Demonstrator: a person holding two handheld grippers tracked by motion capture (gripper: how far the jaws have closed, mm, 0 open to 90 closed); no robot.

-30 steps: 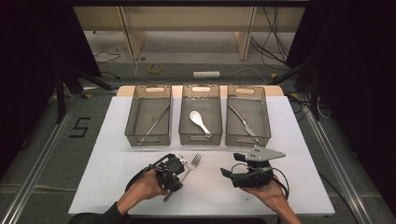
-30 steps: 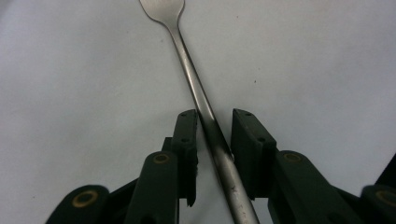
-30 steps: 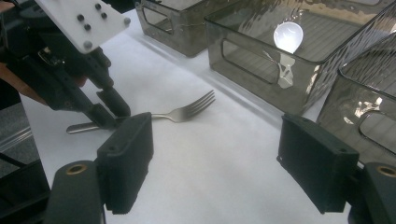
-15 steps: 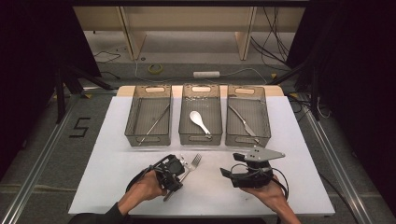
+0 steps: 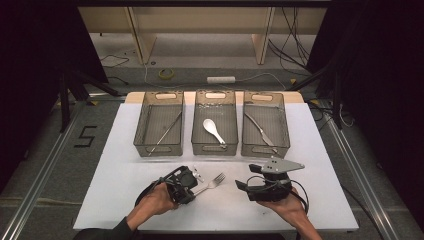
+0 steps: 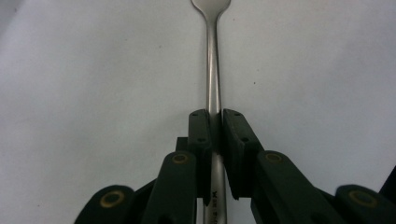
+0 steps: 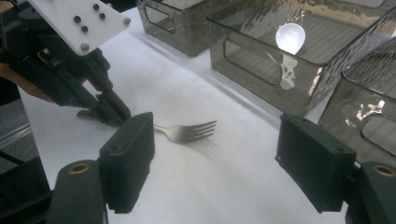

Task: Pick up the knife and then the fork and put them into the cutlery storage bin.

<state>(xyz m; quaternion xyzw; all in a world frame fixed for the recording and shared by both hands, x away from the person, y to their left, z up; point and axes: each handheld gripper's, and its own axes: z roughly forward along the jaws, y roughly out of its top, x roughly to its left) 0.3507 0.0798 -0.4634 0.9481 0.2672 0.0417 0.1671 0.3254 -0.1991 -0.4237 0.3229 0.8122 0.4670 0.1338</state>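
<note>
A metal fork (image 5: pixel 216 179) lies on the white table (image 5: pixel 120 175), tines pointing toward the bins. My left gripper (image 5: pixel 193 190) is low on the table and shut on the fork's handle. In the left gripper view the jaws (image 6: pixel 215 120) pinch the handle of the fork (image 6: pixel 213 56), which runs straight ahead. The right gripper view shows the fork (image 7: pixel 187 131) lying flat and the left gripper (image 7: pixel 111 115) on its handle end. My right gripper (image 5: pixel 242 186) stands open to the right of the fork, with nothing between its fingers (image 7: pixel 215 161).
Three smoky plastic bins stand in a row behind the fork. The left bin (image 5: pixel 141 127) holds a thin metal stick, the middle bin (image 5: pixel 196 131) a white spoon (image 5: pixel 212 129), the right bin (image 5: pixel 286 131) a knife (image 5: pixel 260 130).
</note>
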